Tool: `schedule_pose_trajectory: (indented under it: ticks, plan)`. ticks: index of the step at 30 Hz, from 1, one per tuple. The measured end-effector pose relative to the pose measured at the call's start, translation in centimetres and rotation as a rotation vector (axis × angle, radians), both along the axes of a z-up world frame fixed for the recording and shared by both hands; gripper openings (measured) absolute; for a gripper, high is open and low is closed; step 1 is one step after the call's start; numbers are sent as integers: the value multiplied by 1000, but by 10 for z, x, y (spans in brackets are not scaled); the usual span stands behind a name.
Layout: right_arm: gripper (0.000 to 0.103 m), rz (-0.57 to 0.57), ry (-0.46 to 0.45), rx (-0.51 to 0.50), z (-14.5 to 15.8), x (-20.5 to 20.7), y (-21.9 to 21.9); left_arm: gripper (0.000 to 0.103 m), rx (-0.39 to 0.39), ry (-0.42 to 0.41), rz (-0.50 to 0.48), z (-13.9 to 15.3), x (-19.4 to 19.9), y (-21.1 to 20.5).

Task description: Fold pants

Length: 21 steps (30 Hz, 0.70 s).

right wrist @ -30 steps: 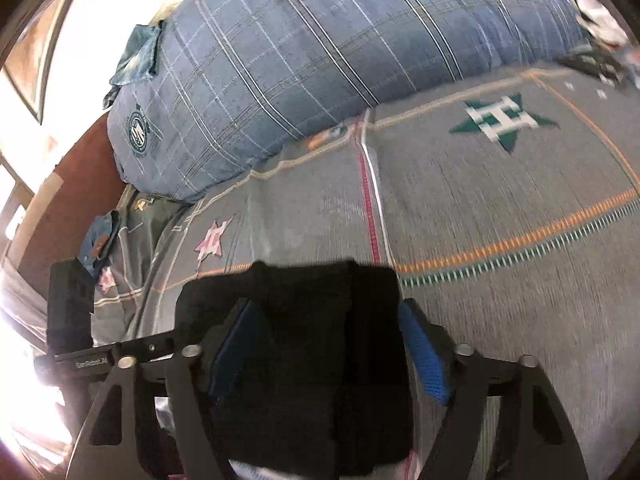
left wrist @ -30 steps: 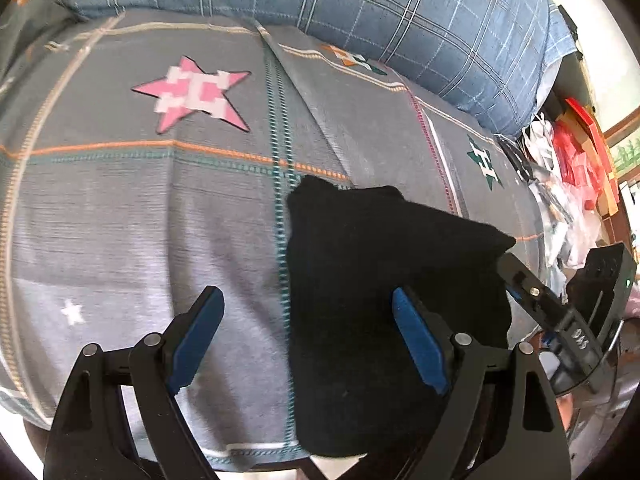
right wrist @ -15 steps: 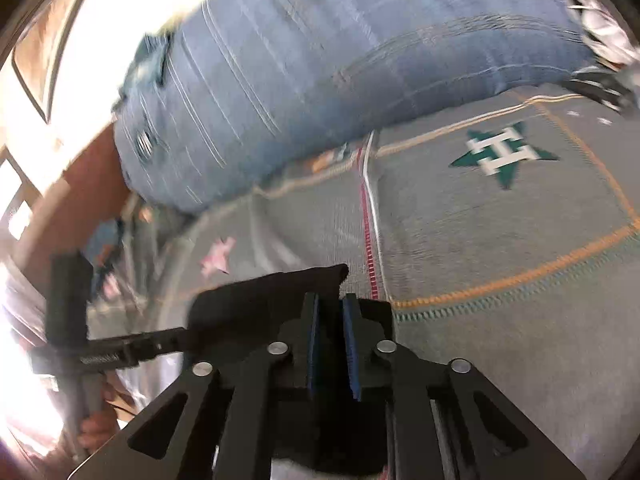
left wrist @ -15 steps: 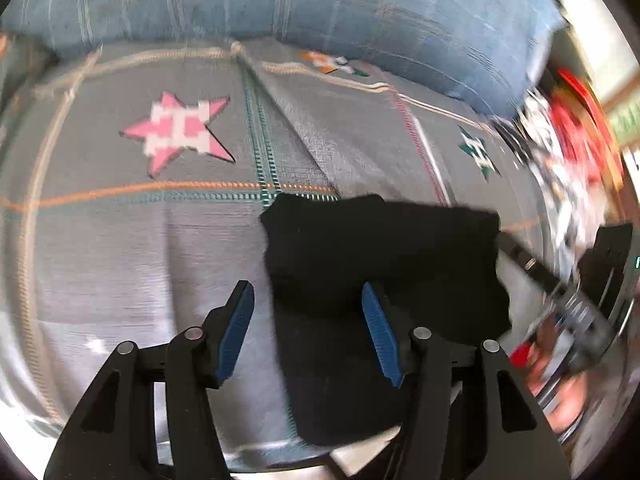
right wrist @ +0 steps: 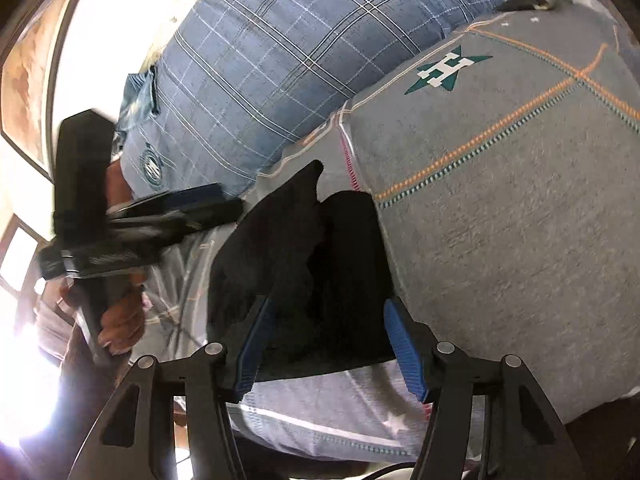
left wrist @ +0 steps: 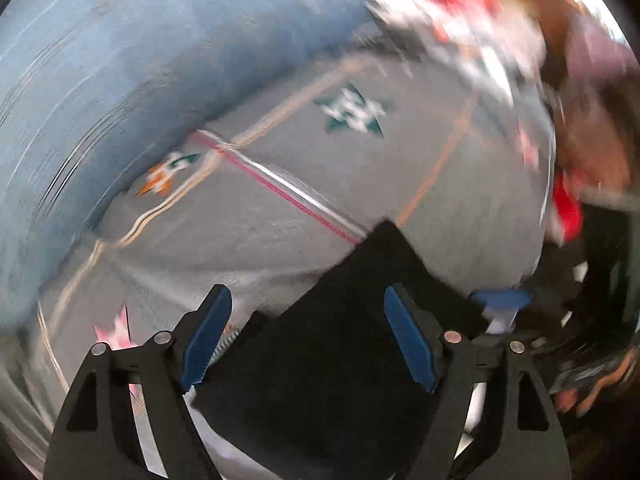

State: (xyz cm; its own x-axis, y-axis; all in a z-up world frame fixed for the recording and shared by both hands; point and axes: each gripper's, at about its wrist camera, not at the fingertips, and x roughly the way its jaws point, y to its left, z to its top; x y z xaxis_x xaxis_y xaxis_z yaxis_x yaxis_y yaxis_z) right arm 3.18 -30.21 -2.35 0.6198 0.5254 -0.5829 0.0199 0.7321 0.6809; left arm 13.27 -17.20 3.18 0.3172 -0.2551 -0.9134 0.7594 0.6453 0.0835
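Black folded pants (right wrist: pixel 320 248) lie on the grey star-patterned bedsheet (right wrist: pixel 500 200), near the bed's front edge, with one corner rumpled upward. My right gripper (right wrist: pixel 327 306) hangs over their near end. Its jaws are opening, the blue pads stand on either side of the cloth, and neither presses on it. In the blurred left wrist view the pants (left wrist: pixel 340 360) fill the space under my left gripper (left wrist: pixel 306 296). Its jaws are also opening and hold nothing. A person's hand (right wrist: pixel 120 320) carries the left gripper (right wrist: pixel 220 214) at the pants' left side.
A big blue plaid duvet (right wrist: pixel 300 52) is piled along the back of the bed. Red and white clutter (left wrist: pixel 460 12) lies beyond the bed's right side. The sheet's front edge (right wrist: pixel 320 432) drops off just below the pants. A bright window (right wrist: pixel 24 264) is at far left.
The right gripper closed on the pants' near end half a second ago and has since spread apart. The left gripper rolled and swung right, over the pants; its jaws narrowed, then widened.
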Motion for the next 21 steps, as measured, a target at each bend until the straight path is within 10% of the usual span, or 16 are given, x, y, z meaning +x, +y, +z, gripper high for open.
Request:
schedule_pose_trajectory:
  ticks: [4,12,21]
  plan:
    - [58,10,-40,51,1,-2,3,79,135,-123,-70,-13,-5,-12]
    - [43,-13,-35,113,-15,1,4,82,116,32,-172,-39,-4,-22]
    - [42,-38,-32,237,-27,-12,-7,83,-87,169,-29,-7,29,1]
